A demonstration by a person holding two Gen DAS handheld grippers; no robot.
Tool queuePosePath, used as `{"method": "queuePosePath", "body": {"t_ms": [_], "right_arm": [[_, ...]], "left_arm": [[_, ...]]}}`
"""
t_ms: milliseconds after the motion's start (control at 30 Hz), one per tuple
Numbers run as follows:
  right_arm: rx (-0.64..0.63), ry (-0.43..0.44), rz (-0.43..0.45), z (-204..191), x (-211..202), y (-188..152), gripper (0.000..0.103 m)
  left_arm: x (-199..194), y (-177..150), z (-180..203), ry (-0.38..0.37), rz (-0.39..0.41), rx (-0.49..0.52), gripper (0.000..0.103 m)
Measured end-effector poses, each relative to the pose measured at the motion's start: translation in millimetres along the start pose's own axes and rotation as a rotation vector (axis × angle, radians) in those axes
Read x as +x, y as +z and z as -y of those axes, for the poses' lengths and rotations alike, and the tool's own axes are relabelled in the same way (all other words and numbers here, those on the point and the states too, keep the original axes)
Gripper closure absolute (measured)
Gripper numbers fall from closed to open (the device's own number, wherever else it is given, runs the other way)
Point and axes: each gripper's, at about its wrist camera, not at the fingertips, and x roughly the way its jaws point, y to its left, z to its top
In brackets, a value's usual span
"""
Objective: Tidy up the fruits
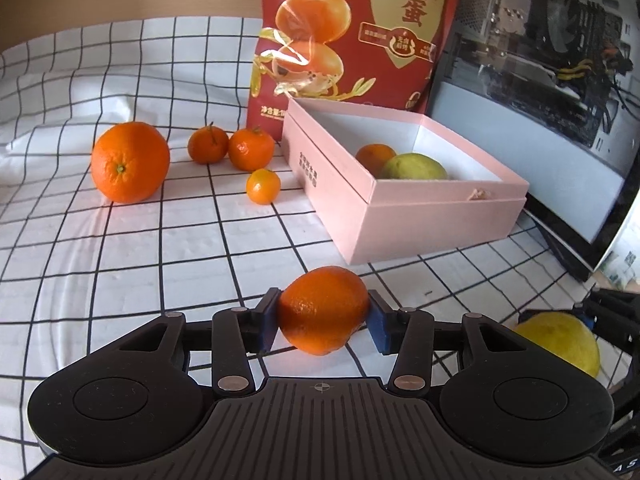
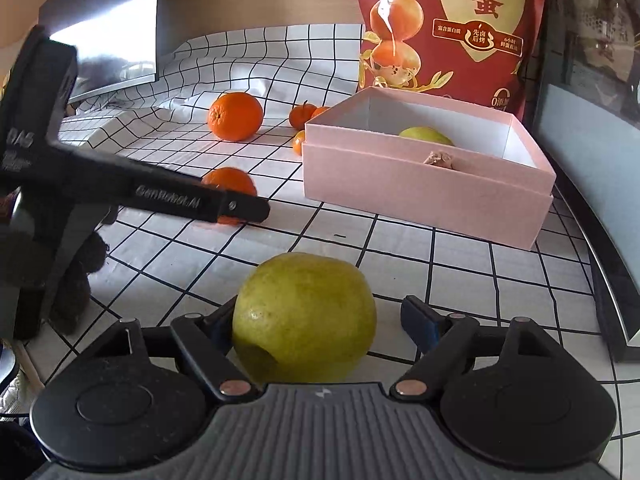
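- Left gripper (image 1: 323, 316), lower centre of the left wrist view: both blue pads pressed against an orange mandarin (image 1: 323, 310); grasping it, above the checked cloth (image 1: 120, 272).
- Right gripper (image 2: 316, 320), lower centre of the right wrist view: yellow-green fruit (image 2: 304, 318) sits between the fingers; left pad touches it, right pad stands a little apart. Cannot tell whether it is clenched.
- Pink box (image 1: 432, 224), right of centre, open; holds one orange fruit (image 1: 374, 157) and one green fruit (image 1: 414, 167), touching.
- Loose on cloth, left of the box: large orange (image 1: 130, 161), two mandarins (image 1: 208, 144) (image 1: 251, 149) touching, small kumquat (image 1: 263, 186) just in front.
- Red snack bag (image 1: 360, 32) upright behind the box.
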Motion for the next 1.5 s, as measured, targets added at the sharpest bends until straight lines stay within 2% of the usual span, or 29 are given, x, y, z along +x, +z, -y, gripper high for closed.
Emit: {"method": "queuePosePath", "body": {"t_ms": [133,333,833,933,1100,1167,1500], "right_arm": [[0.013,0.002,0.003,2.0,-0.8,0.1,0.019],[0.006,-0.011,-0.002,-0.1,-0.1,0.2,0.019],[0.031,-0.049,-0.017,2.0,1.2,3.1,0.020],[0.034,-0.051,-0.017,2.2,1.1,3.2,0.022],[0.010,-0.021,-0.030,-1.4,0.2,6.1,0.038],[0.001,-0.007,-0.039,-2.4,-0.5,7.9,0.042],[0.012,-0.024,-0.056,1.9,-0.5,10.9,0.043]], "left_arm": [[-9.6,-9.4,-3.5,-0.063,0.014,-0.078,0.053],[-23.2,-21.1,-1.3,-0.103,0.029,-0.104,0.053],[-23.9,-22.0,-0.1,-0.105,0.033,-0.104,0.053],[-23.9,-22.1,-0.5,-0.107,0.033,-0.106,0.053],[-23.8,-22.3,-0.5,-0.107,0.032,-0.108,0.053],[-23.9,-22.5,-0.6,-0.107,0.032,-0.109,0.053],[-23.5,-23.1,0.9,-0.095,0.031,-0.091,0.053]]}}
